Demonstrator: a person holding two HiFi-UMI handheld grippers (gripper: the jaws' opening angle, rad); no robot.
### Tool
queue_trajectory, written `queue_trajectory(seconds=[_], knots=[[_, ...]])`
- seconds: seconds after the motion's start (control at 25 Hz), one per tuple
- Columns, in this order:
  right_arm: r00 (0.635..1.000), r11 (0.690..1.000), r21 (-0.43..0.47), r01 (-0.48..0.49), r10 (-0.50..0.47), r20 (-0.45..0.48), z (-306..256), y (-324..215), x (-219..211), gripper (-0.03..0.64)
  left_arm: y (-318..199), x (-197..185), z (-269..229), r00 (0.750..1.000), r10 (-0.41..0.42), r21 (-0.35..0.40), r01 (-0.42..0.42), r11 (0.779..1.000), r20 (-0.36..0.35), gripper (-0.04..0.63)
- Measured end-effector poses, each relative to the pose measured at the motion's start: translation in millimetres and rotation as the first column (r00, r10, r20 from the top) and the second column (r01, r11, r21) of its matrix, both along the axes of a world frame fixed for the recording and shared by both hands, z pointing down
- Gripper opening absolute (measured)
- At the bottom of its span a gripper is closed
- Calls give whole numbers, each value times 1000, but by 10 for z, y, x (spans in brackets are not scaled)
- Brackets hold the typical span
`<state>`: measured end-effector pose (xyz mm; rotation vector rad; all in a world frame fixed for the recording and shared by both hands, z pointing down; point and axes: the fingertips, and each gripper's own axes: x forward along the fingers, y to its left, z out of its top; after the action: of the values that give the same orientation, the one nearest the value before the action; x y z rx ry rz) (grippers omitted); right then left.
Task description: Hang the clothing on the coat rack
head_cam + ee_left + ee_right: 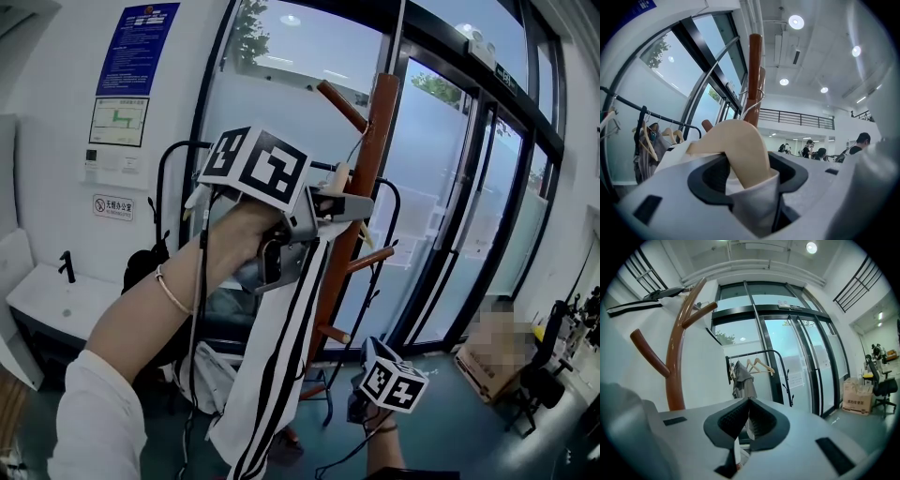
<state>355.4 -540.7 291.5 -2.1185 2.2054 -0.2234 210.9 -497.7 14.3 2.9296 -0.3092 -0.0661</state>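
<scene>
A white garment with black stripes [281, 347] hangs from a pale wooden hanger [339, 175]. My left gripper [361, 206] is raised high against the brown wooden coat rack [375, 141], just below one of its pegs [342, 105]. In the left gripper view the hanger [740, 145] and white cloth [754, 206] sit between the jaws of the left gripper [747, 176], with a gap beside one pad, and the rack pole [753, 75] rises right behind. My right gripper [392, 384] is low near the rack's foot. Its jaws meet at the tips [749, 401], with a sliver of white behind them.
A black clothes rail [173, 187] with hangers and a grey garment [743, 383] stands left of the rack. Glass doors [450, 187] fill the wall behind. Cardboard boxes [857, 397] and office chairs [544, 375] stand at the right. Several people [862, 140] are far off.
</scene>
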Motion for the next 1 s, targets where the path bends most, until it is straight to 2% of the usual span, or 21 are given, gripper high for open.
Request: queue_trajectory(seconds=[0.16, 0.36, 0.64, 1.0], knots=[[1000, 1000, -11, -5, 5, 3, 32, 29, -16, 23, 59, -1, -9, 998, 44, -38, -45, 998, -38, 281], [1000, 1000, -13, -6, 6, 5, 34, 90, -62, 23, 98, -15, -10, 998, 40, -30, -41, 999, -39, 295], [1000, 1000, -15, -19, 19, 13, 76, 197, -38, 23, 146, -39, -15, 995, 56, -58, -61, 996, -80, 327], [999, 999, -21, -43, 44, 27, 159, 435, 75, 23, 166, 27, 18, 998, -29, -23, 27, 999, -51, 328]])
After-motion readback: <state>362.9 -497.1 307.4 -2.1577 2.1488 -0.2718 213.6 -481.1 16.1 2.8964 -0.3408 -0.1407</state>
